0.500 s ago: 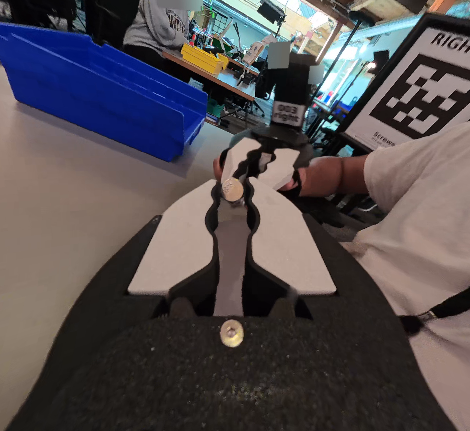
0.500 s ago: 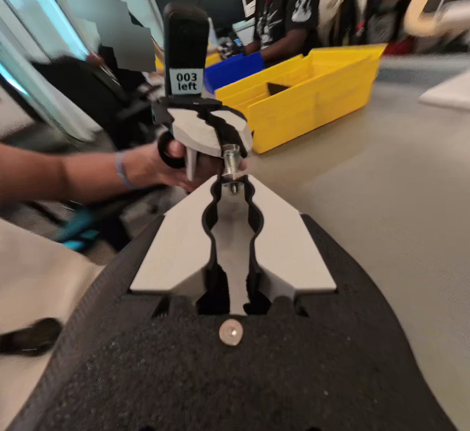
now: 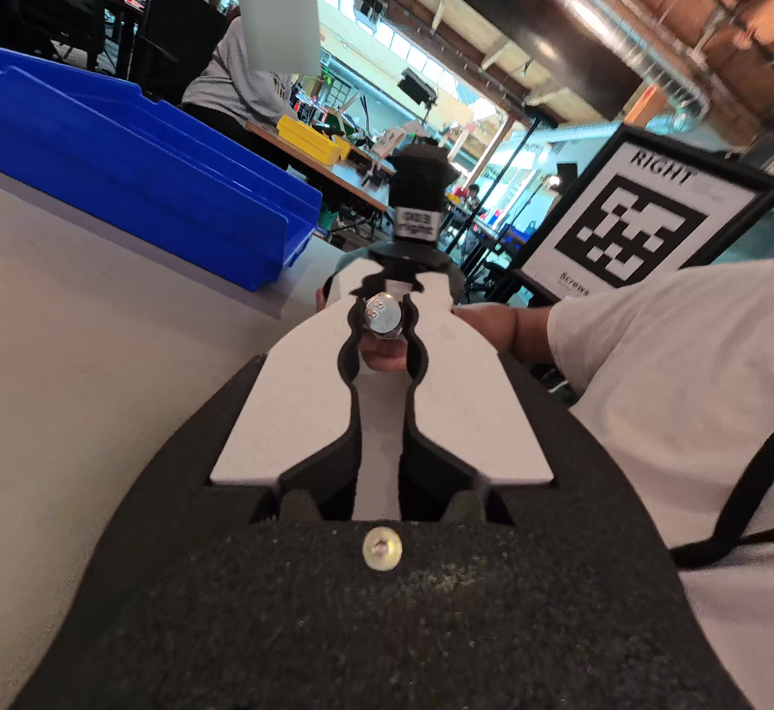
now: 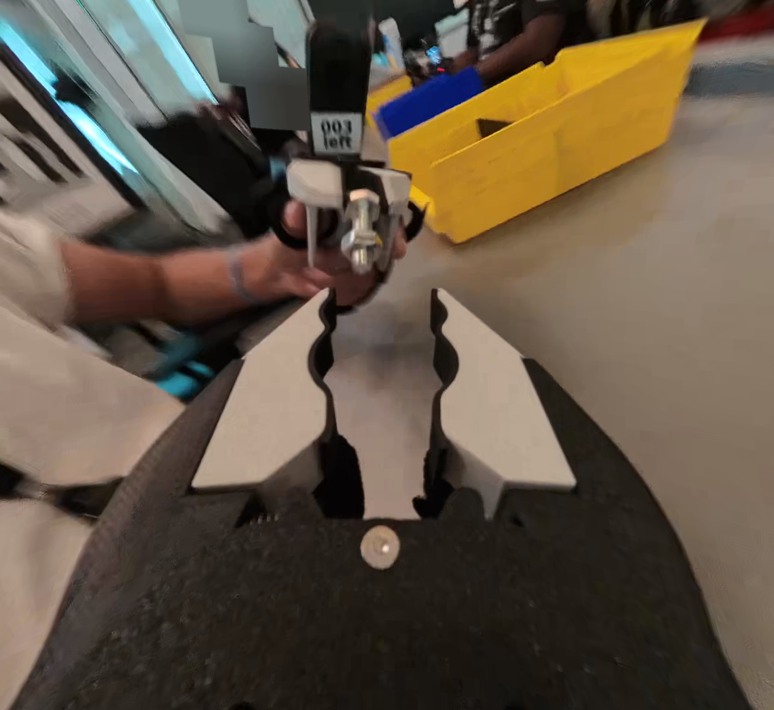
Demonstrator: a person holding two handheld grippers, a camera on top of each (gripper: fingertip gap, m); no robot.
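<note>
The left gripper [image 3: 382, 315] is closed on a silver hex-head bolt [image 3: 382, 316], its dark wavy pads pressing the bolt from both sides near the fingertips. In the left wrist view the bolt's flat head faces the camera. In the right wrist view the same bolt [image 4: 361, 229] hangs shank-down from that gripper, with a nut [image 4: 357, 238] threaded partway up the shank and the threaded end poking out below it.

The right gripper [image 4: 382, 300] stands wide open, with only the grey table [image 4: 628, 313] between its fingers. The bolt lies just beyond and a little above its fingertips, nearer the left finger [image 4: 322, 304] than the right one, and touches neither. Seen from the left wrist view, the right gripper [image 3: 393, 284] sits directly behind the bolt, pointing back at it, with a hand [image 3: 486, 325] on its handle.

A blue bin [image 3: 146, 187] rests on the table to the left of the bolt in the left wrist view, well apart from it. A yellow bin [image 4: 544, 124] sits on the table to the right of the bolt and behind it in the right wrist view. A board with a black-and-white square marker [image 3: 636, 229] stands to the right of the bolt, beyond a white sleeve [image 3: 670, 334].
</note>
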